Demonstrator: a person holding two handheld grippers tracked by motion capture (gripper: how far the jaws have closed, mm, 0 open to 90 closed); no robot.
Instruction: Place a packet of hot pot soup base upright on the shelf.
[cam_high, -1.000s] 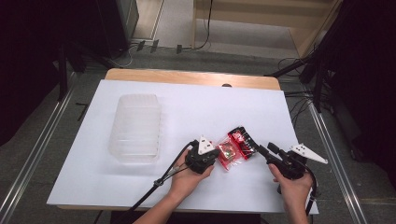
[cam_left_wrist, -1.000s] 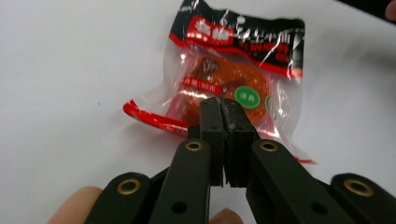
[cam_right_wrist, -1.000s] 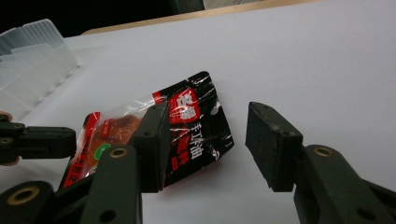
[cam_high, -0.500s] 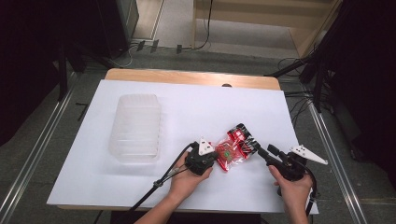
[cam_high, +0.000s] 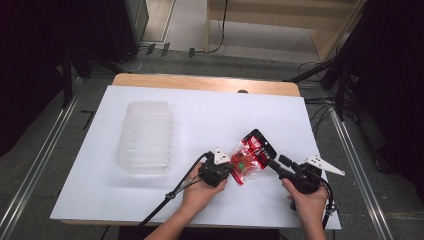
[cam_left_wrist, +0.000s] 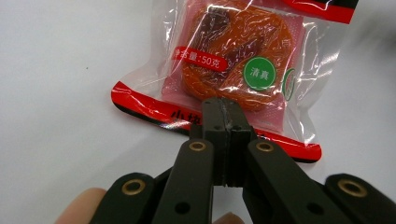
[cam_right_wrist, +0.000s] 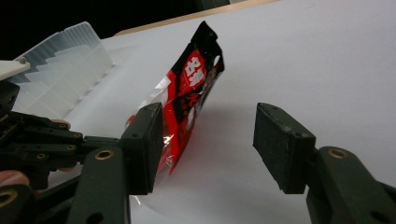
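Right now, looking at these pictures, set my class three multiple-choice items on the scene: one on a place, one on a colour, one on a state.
1. Where does the clear plastic tray stand relative to the snack packet in the high view?
A. to its left
B. to its right
C. on top of it

2. What colour is the round sticker on the packet?
A. blue
B. green
C. yellow

3. How does the left gripper stand?
A. wide open above the packet
B. lying loose on the table
C. shut on the packet's edge

Answers: 1 A, the tray sits left of the packet on the white table. 2 B, the left gripper view shows a green disc. 3 C, its jaws meet on the sealed red edge.
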